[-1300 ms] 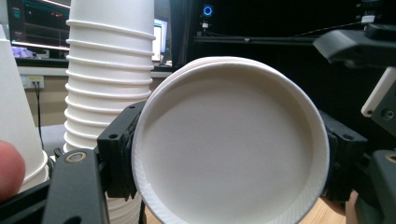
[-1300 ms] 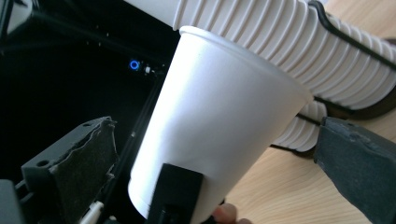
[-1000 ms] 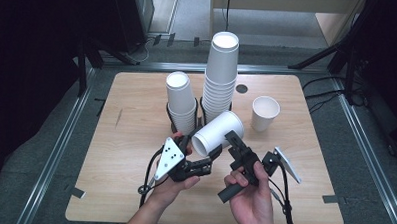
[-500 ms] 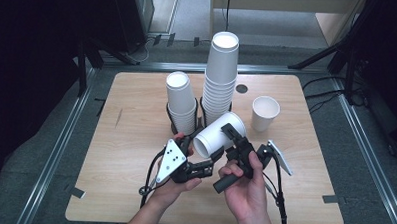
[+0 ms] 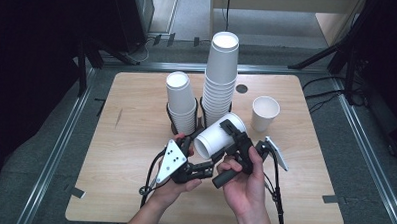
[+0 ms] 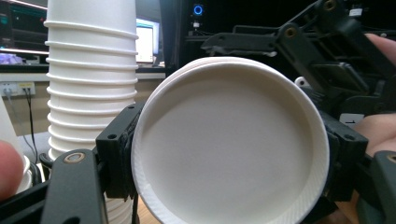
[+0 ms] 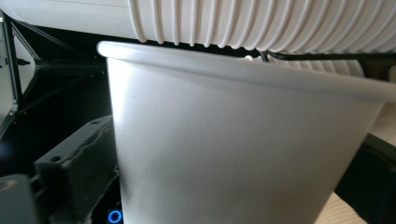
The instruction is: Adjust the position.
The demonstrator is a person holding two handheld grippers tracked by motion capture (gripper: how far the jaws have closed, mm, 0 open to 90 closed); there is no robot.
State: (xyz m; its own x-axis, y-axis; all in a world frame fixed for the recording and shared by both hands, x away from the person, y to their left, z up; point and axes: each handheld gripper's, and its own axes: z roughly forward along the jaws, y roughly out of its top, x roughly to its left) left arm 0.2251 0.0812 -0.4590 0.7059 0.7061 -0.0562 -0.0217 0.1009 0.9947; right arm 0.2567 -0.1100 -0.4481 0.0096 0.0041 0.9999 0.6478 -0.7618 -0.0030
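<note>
Wooden table (image 5: 130,139) carries a tall cup stack (image 5: 221,78); just before it, left gripper (image 5: 201,157) clamps a sideways paper cup (image 5: 216,137), right gripper (image 5: 234,136) jaws just closing around it.

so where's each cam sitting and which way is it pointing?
High view: above the near table edge, looking forward and down at the table; both forearms, left tongs and right tongs.
Left gripper view: on the left tongs, looking into the held cup; own black jaws either side.
Right gripper view: on the right tongs, against that cup's wall.
Shared: the held cup and the tall stack.
</note>
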